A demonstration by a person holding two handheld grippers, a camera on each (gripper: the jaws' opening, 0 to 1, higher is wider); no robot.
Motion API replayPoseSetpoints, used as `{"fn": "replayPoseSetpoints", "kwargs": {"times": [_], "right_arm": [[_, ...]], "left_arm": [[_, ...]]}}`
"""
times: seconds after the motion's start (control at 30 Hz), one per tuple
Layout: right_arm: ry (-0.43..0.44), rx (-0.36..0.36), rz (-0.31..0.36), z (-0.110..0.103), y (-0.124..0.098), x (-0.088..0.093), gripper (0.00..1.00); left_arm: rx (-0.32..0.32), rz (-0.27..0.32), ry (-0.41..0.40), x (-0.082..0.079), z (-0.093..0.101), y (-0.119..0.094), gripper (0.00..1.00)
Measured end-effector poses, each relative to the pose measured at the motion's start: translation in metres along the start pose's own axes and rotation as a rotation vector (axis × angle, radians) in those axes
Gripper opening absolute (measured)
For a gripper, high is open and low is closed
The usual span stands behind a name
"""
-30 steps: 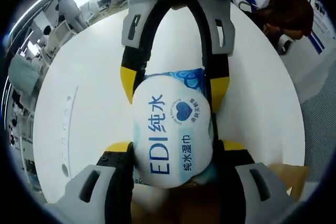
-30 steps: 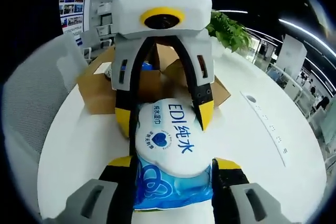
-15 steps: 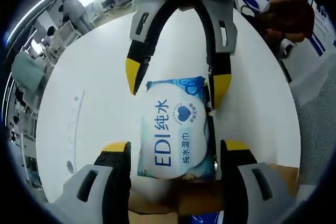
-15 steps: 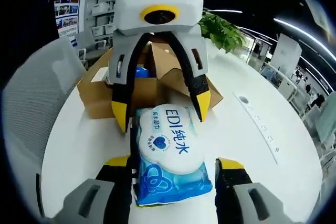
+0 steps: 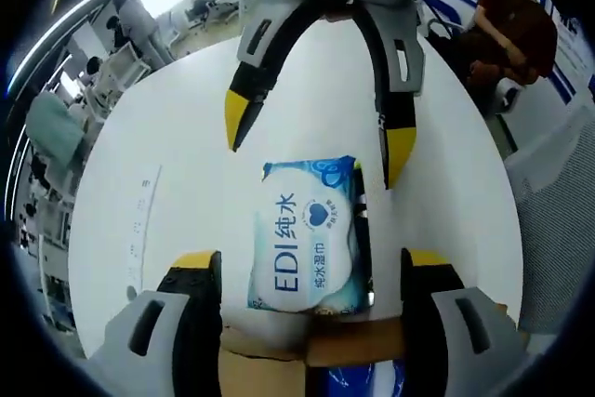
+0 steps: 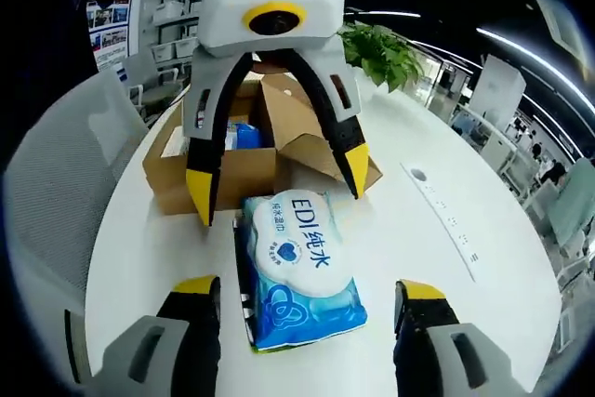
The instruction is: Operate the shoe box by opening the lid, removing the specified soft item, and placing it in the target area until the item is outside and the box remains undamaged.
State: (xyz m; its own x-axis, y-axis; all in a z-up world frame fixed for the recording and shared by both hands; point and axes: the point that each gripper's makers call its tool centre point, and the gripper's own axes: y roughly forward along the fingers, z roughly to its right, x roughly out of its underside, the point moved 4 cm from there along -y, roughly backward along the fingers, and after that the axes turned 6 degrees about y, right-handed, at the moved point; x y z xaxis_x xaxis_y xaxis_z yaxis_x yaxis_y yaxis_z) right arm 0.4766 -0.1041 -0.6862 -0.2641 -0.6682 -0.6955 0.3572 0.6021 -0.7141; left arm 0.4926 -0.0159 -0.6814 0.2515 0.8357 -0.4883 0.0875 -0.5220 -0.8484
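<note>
Wet-wipes pack (image 6: 299,271): soft blue-and-white pouch, white label printed "EDI" with a blue heart, lying flat on the white round table (image 6: 446,295), outside and just in front of the brown cardboard shoe box (image 6: 237,160), whose flaps are standing open. Left gripper (image 6: 274,183) and right gripper (image 5: 311,141) are facing each other across the pack, jaws spread wide, holding nothing.

Wipes pack (image 6: 302,278) lies flat on table (image 6: 437,267), between jaws of right gripper (image 6: 307,299), not touching them. Left gripper (image 6: 276,191) faces it from far side, tips either side of pack's far end. Open box (image 6: 244,151) sits on table behind pack. Plant (image 6: 383,51) stands far right.
</note>
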Motion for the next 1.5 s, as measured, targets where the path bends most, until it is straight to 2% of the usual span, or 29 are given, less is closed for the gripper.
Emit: {"fn": "replayPoseSetpoints", "kwargs": {"times": [0.33,0.73,1.0,1.5], "right_arm": [[0.017,0.040,-0.018,-0.003,-0.015,-0.005,0.87],[0.051,0.077,-0.036,-0.011,-0.027,-0.007,0.99],[0.065,0.099,-0.031,-0.015,-0.036,-0.010,0.99],[0.074,0.118,-0.037,-0.025,-0.045,-0.019,0.99]], "left_arm": [[-0.004,0.008,-0.007,-0.004,0.003,-0.013,0.95],[-0.014,0.014,-0.011,-0.004,0.013,-0.025,0.99],[-0.025,0.029,-0.025,-0.005,0.014,-0.034,0.99],[-0.064,0.059,-0.065,0.003,0.015,-0.057,0.99]]}}
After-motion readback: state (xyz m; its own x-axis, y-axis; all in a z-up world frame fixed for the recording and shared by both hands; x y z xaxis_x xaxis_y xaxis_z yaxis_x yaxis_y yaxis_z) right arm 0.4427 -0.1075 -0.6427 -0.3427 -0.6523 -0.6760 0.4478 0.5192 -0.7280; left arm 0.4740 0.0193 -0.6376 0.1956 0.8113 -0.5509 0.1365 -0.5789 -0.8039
